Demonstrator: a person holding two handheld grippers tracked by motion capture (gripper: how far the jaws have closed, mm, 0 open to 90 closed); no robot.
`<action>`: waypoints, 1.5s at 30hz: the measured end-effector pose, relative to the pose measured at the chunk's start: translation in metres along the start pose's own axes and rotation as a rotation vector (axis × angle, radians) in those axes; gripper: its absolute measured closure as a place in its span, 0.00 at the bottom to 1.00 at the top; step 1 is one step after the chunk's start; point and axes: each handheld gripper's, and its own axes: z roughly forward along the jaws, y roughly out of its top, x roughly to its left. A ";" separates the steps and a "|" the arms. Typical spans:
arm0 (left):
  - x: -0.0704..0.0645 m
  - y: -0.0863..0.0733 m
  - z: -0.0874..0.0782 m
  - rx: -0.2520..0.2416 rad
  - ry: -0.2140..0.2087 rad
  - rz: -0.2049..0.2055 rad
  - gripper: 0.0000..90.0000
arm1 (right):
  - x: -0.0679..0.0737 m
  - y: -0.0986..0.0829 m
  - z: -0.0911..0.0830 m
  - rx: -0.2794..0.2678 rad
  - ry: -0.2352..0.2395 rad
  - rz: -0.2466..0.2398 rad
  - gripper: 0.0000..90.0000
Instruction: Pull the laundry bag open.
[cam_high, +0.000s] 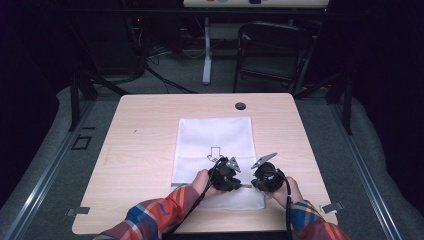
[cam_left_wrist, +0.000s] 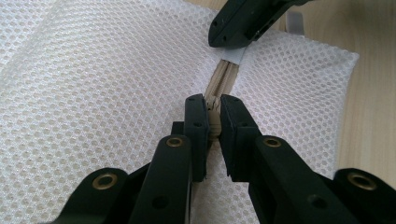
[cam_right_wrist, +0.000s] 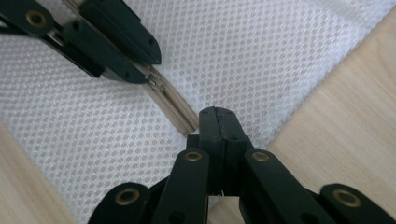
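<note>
The white mesh bag (cam_high: 215, 145) lies flat mid-table; the left gripper (cam_left_wrist: 213, 116) pinches its zipper slider (cam_left_wrist: 214, 122), while the right gripper (cam_right_wrist: 218, 122), jaws pressed together, anchors the zipper's end so it likely slides smoothly

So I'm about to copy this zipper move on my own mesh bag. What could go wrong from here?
The left gripper pinches the beige zipper with only its jaw tips, so it could slip off. The right gripper clamps the end by the mesh bag corner; if that hold gives, the thin mesh may bunch up or catch in the zipper.
</note>
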 end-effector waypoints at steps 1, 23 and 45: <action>0.000 0.000 0.000 -0.002 -0.004 -0.001 0.90 | 0.000 0.001 -0.001 -0.004 0.001 -0.011 1.00; -0.002 0.000 0.001 -0.003 0.010 0.010 0.90 | 0.004 0.001 0.008 -0.015 0.047 -0.080 1.00; -0.001 -0.002 -0.003 -0.006 0.003 0.011 0.91 | 0.005 0.003 0.008 -0.001 0.047 -0.058 1.00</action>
